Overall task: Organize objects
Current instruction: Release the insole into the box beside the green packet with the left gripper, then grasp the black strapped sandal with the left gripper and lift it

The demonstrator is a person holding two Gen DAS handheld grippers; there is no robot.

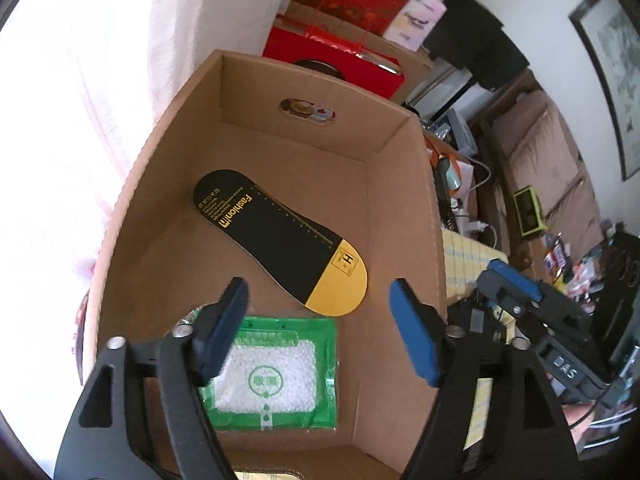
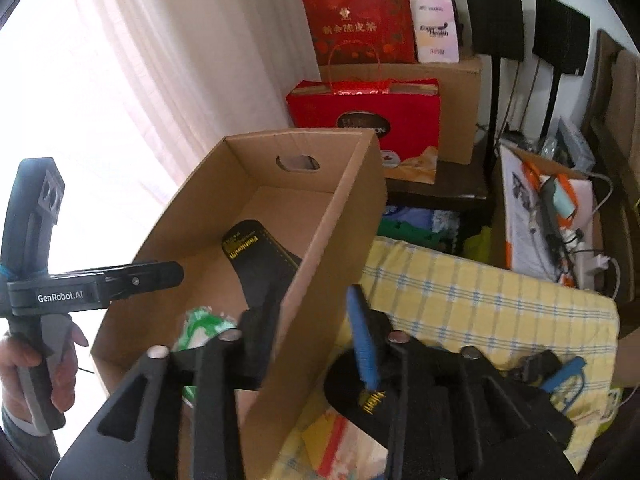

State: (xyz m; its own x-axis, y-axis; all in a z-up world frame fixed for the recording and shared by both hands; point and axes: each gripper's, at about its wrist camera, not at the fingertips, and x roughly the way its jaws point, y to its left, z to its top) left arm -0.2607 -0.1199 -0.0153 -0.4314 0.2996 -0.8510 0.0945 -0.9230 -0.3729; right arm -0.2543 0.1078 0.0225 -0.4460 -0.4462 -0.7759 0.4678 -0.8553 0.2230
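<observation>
The left gripper hung over the open brown cardboard box, fingers spread wide and empty. Inside lay a black-and-yellow insole-shaped card, far of a green-and-white desiccant packet. The right gripper straddled the box's right wall, fingers apart.

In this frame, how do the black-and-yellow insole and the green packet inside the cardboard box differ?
The insole is long, rounded and black with a yellow end; the green packet is squarish, with a clear window showing white granules. The insole lies diagonally mid-floor; the packet sits squarer to the walls, near the box's close end, below the open left gripper. The insole carries gold lettering, the packet a green round mark. Both lie flat on the box floor.
</observation>
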